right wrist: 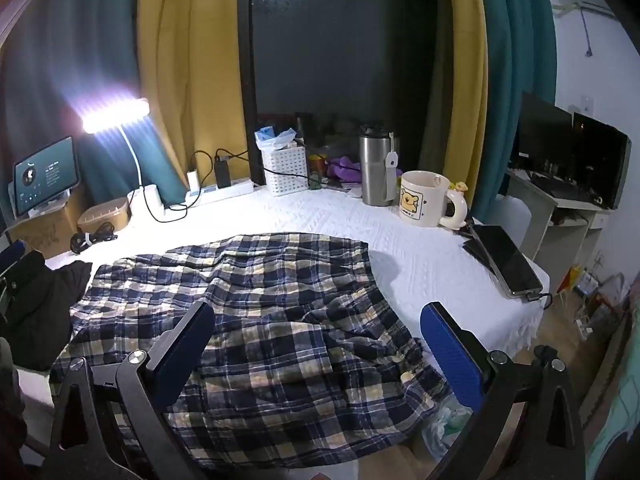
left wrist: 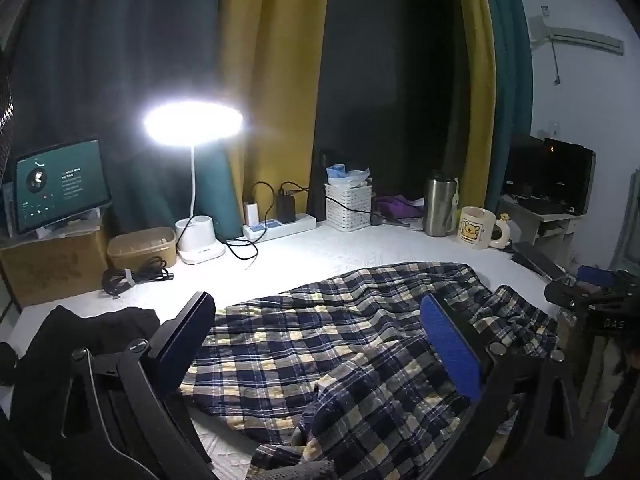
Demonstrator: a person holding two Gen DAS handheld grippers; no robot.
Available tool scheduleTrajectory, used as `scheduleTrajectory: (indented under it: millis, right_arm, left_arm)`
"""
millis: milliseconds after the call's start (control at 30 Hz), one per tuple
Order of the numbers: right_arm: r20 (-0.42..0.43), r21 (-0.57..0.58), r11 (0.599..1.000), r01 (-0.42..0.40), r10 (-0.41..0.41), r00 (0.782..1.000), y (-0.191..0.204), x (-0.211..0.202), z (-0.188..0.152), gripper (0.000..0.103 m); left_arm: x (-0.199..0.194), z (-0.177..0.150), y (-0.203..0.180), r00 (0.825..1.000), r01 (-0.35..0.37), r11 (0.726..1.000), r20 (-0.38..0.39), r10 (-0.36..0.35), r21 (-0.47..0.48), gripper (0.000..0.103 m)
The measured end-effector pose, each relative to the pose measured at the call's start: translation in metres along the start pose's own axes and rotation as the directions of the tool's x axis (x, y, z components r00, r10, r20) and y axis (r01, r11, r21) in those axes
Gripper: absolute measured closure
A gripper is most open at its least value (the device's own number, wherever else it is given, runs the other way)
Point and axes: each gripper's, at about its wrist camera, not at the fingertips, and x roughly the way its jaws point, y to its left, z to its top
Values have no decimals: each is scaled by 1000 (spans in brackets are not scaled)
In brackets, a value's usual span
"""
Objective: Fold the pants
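Pants (right wrist: 248, 312): navy-and-cream plaid, lying rumpled on the white quilted table cover (right wrist: 420, 264), spread wide rather than stacked, near edge spilling off the front of the cover. No clean fold line shows; ridges run diagonally through the middle. Judged: the fold has not begun, step in hand is choosing and taking two grip points.

Left gripper (left wrist: 316, 344): jaws wide, nothing between the pads, hovering above the pants, tilted down toward them. Right gripper (right wrist: 318, 344): same, jaws wide and empty, over the pants' near-right portion.

Advice for the grasp: take one hem or waistband edge with each tool, well apart along the same edge, so the cloth lifts taut. Pinch a single layer edge, not a ridge, or the wrinkles get folded in. Flatten first by pulling outward.

Outward from the pants: black garment (right wrist: 36, 304) touching their left edge, keep it out of the pinch. Phone (right wrist: 508, 260) to their right, bear mug (right wrist: 424, 200) and steel tumbler (right wrist: 374, 172) behind; sweep the fold away from these. Desk lamp (left wrist: 194, 124) far behind-left.
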Motion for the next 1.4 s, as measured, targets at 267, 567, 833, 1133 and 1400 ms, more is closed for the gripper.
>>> scheduleTrajectory:
  millis: [267, 567, 833, 1133, 1400]
  right_arm:
    - [-7, -1, 1000, 0, 0, 1000, 0, 3, -3, 0]
    - [-8, -5, 1000, 1, -1, 1000, 2, 2, -2, 0]
    - [-7, -5, 1000, 1, -1, 1000, 1, 1, -2, 0]
    - [-7, -6, 1000, 3, -3, 1000, 1, 1, 0, 0]
    - [-7, -6, 1000, 2, -2, 1000, 1, 1, 0, 0]
  left_arm:
    - [-2, 0, 9, 1000, 13, 999, 0, -13, -32, 2]
    - [-2, 0, 9, 1000, 8, 999, -5, -8, -34, 2]
    - [-2, -1, 10, 1000, 14, 999, -8, -14, -32, 2]
    - [-3, 1, 9, 1000, 14, 999, -6, -15, -31, 2]
    - [-3, 1, 10, 1000, 11, 1000, -2, -11, -29, 2]
